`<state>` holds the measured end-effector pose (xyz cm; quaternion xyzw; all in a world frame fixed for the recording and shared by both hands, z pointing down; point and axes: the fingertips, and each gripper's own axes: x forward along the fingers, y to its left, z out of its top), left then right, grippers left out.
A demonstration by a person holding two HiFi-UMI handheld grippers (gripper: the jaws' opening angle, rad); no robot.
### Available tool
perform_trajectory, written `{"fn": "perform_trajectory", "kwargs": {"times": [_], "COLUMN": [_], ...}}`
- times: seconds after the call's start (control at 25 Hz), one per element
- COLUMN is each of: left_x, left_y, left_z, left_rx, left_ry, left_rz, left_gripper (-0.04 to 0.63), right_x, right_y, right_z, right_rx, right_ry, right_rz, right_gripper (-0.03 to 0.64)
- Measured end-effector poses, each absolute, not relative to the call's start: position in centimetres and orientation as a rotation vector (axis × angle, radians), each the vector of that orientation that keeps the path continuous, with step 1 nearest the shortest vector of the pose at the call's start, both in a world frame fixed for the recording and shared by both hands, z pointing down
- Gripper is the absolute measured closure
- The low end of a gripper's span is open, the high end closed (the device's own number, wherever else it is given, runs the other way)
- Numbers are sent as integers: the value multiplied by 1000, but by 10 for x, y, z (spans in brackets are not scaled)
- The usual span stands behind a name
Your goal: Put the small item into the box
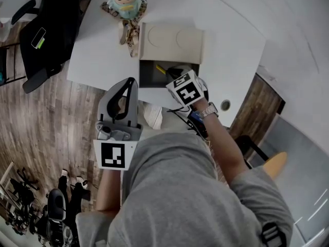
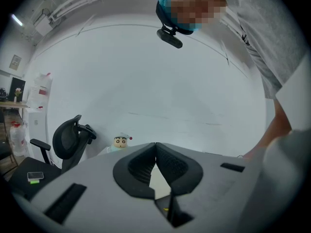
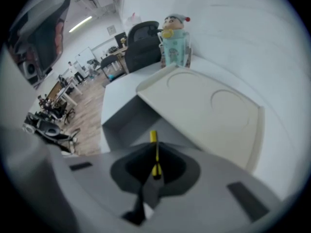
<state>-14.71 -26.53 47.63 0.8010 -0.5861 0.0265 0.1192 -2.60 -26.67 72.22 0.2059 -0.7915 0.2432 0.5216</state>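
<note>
While R tool [image 3: 155, 165] pinches thin yellow stick [image 3: 153, 139] over open box [image 3: 127, 125] at near edge of bench [image 1: 231, 50], L tool [image 2: 155, 149] is closed, empty. Stick prob. light, stiff, slick; hold mid-length.

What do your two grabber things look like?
The left gripper and right gripper are grey with black ribbed pads. Each carries a white cube with black square markers. The person wears a grey short-sleeved shirt and a wristwatch.
</note>
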Motion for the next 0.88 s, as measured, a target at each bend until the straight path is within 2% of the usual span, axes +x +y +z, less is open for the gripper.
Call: {"fn": "perform_trajectory", "kwargs": {"times": [0.88], "left_x": [-129], "left_y": [-242], "left_z": [455], "left_rx": [2592], "left_ry": [-1411], "left_rz": [87], "left_gripper": [563], "right_x": [-16], "right_y": [-243], "right_z": [638], "right_rx": [961], "right_ry": [-2076], "right_rz": [793], "right_gripper": [584]}}
